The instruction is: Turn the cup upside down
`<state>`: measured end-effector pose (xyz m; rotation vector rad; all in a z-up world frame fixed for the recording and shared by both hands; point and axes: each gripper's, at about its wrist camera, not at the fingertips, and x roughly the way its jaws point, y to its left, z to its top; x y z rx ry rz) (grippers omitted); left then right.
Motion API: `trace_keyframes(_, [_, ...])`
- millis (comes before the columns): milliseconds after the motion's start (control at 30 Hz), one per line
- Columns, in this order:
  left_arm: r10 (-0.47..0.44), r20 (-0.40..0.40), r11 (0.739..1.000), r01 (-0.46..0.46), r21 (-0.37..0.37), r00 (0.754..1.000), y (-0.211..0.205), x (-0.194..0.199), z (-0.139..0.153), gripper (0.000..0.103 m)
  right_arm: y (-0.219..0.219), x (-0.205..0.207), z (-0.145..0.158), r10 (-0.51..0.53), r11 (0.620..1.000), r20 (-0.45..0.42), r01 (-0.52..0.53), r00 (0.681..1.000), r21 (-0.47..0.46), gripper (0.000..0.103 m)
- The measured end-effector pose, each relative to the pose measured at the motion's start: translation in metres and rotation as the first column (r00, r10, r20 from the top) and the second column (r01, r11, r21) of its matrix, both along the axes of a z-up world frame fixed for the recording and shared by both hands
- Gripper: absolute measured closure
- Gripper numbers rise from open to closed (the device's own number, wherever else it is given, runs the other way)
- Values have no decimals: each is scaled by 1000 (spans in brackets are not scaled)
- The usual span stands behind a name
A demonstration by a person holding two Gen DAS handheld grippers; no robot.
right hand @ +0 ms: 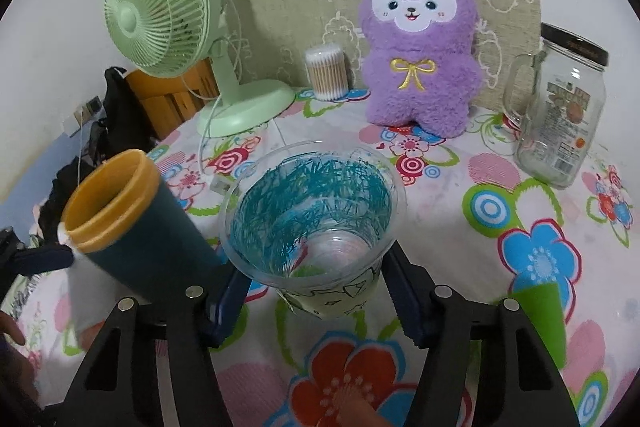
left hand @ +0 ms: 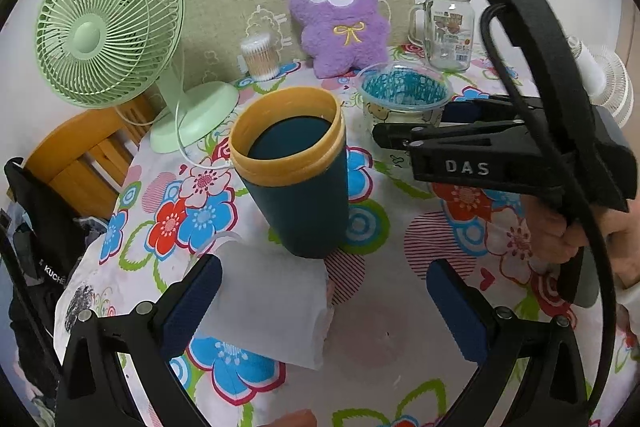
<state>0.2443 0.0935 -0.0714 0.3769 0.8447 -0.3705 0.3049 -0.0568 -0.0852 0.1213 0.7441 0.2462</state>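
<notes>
Right gripper (right hand: 312,291) fingers pinch clear cup (right hand: 316,223) low on its wall, left gripper (left hand: 324,307) open; thin plastic may buckle or slip mid-flip.

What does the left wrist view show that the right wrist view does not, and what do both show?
Only the left wrist view: the whole right gripper from the side at the clear cup, the left gripper open, and a white roll.
Only the right wrist view: inside the clear cup, its bottom, and a green cone.
Both: the dark cup, fan, purple plush toy, glass jar.
</notes>
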Motion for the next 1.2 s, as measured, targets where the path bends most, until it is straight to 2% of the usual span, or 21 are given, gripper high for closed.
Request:
trace_keyframes(333, [-52,36,998,53,-30,998,7,-49,21,0,10,-73,46,47,999,28,-47,998,-11,37])
trace_keyframes(433, [-68,33,997,69,-40,997,13,-68,23,0,20,-98,57,73,997,2,-73,997,-28,37])
trace_keyframes(667, [-94,23,993,95,-74,995,27,-111,19,0,45,-155,71,136,987,-109,-144,985,-66,37])
trace_keyframes(933, [-115,1,988,114,-106,993,40,-153,6,0,60,-201,57,129,985,-259,-153,957,-74,37])
trace_keyframes(1067, [-121,-26,984,116,-134,992,46,-170,-4,0,62,-218,47,108,988,-372,-141,922,-63,37])
trace_keyframes(1200, [-121,-49,980,111,-166,991,52,-184,-13,0,65,-229,40,64,986,-469,-129,881,-108,37])
